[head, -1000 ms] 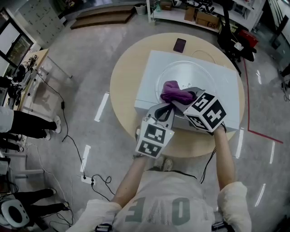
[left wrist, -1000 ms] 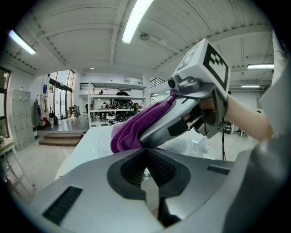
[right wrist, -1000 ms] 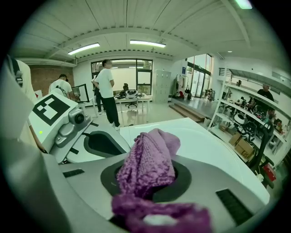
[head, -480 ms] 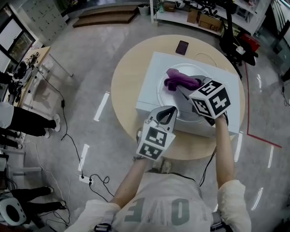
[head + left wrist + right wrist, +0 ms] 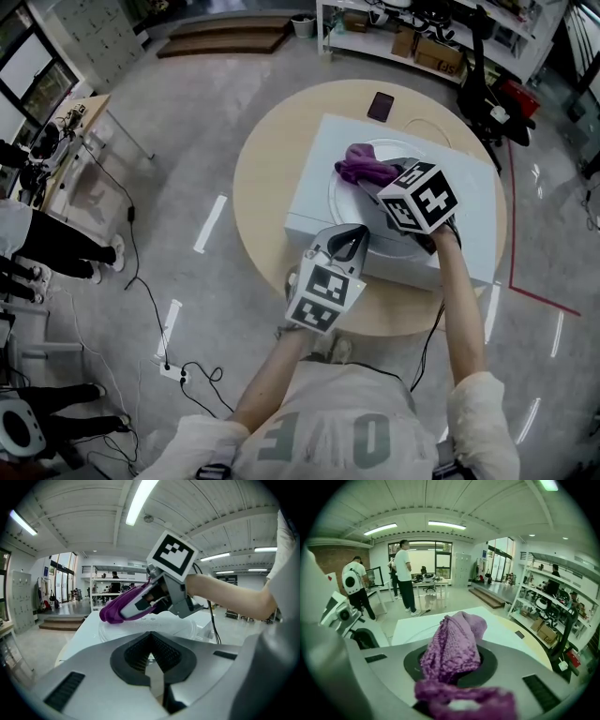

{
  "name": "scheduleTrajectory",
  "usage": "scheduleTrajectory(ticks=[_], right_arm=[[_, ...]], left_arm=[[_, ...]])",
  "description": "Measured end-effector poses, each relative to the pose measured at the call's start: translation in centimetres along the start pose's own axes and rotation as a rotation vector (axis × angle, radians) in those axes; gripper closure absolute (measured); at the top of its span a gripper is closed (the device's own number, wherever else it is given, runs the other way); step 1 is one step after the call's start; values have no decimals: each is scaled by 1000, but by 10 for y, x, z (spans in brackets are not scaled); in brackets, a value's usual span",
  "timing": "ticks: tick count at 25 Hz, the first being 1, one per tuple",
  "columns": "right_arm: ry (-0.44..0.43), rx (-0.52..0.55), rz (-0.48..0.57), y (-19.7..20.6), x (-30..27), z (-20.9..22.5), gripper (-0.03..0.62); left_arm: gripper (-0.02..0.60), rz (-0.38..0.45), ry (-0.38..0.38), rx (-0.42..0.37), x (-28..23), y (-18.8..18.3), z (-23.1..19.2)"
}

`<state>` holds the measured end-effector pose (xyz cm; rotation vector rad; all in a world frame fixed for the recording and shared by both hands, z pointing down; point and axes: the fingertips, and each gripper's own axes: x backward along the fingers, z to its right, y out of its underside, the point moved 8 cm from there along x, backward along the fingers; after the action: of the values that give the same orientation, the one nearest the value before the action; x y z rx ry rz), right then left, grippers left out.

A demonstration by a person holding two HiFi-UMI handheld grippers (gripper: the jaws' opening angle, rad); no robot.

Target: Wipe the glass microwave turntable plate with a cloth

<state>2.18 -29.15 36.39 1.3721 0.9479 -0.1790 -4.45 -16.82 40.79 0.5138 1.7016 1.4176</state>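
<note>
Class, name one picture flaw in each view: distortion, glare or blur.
Head view: fisheye bend, bright streaks on the floor. Left gripper view: dark corners, ceiling lamp blown out. Right gripper view: the cloth nearest the lens is blurred.

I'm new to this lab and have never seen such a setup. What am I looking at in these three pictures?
A person holds tongs in each hand; the patterned cubes belong to them. One picture looks down from a head camera; the other two come from cameras riding on the tongs. On the round table lies a white board bearing a glass plate, with a phone beyond it. The right tongs grip a purple cloth over the plate. The left tongs are shut, empty, near the plate's edge.
</note>
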Motion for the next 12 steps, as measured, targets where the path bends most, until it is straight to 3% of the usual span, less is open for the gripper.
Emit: scheduleTrajectory(ticks=[5,12], right_arm=[[-134,29,-6,7,7,-30,546],[-230,-3,11,12,10,-48,546]], left_arm=[[586,3,-2,1,0,1,-3],[586,5,3,4,3,2,-5]])
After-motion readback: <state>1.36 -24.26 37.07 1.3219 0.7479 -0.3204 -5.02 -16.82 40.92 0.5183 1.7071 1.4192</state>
